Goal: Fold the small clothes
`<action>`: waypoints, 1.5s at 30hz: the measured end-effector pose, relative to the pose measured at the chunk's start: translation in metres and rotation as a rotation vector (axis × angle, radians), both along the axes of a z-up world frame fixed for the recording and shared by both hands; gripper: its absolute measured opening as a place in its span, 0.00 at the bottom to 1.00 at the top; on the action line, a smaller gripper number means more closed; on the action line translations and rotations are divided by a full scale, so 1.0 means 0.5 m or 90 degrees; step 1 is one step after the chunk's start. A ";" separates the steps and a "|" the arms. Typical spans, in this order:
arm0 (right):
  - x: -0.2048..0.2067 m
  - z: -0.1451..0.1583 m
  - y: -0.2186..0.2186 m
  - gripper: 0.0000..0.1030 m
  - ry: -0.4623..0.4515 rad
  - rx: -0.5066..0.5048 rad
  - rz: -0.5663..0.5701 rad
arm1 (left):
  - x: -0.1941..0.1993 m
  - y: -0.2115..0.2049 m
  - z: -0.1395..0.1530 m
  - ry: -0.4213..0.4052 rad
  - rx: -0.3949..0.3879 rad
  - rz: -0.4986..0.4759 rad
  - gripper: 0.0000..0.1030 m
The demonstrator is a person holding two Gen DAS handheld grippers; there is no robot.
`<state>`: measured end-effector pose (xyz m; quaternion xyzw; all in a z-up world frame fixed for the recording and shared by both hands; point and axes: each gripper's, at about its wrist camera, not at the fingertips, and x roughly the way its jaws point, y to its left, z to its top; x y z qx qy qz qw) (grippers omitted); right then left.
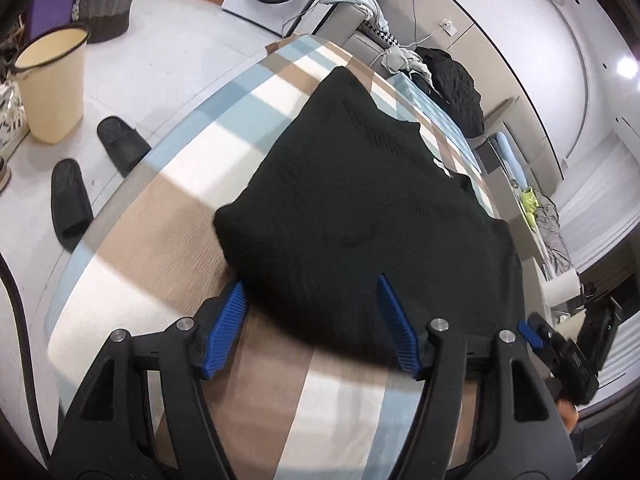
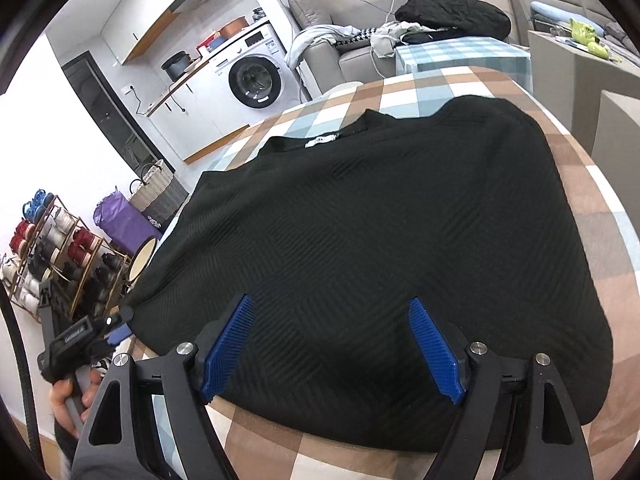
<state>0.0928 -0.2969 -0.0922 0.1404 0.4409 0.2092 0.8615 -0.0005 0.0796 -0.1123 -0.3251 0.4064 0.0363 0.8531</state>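
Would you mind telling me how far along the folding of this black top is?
Done: the black top lies spread flat on the checked cloth. In hand: nothing; left gripper and right gripper are open at its near hem. Left: every fold.

Left black two-finger gripper with blue ribbed pads: jaws spread wide, nothing clamped, fingers angled forward and down. Right black gripper with blue textured pads: likewise spread wide, nothing pinched. Left gripper's handle is seen gripped by a bare hand.
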 end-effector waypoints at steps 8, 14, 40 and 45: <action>0.007 -0.004 0.031 0.79 -0.003 -0.018 0.013 | 0.064 -0.029 -0.005 -0.017 0.083 0.029 0.16; 0.012 -0.019 0.029 0.79 0.008 -0.030 0.010 | 0.051 -0.020 0.011 -0.023 0.093 0.031 0.16; -0.022 -0.005 -0.153 0.79 0.003 -0.019 -0.164 | 0.178 -0.551 0.156 -0.211 0.242 -0.571 0.27; -0.035 0.004 -0.184 0.79 0.007 0.024 -0.163 | 0.161 -0.502 0.136 -0.197 0.200 -0.541 0.47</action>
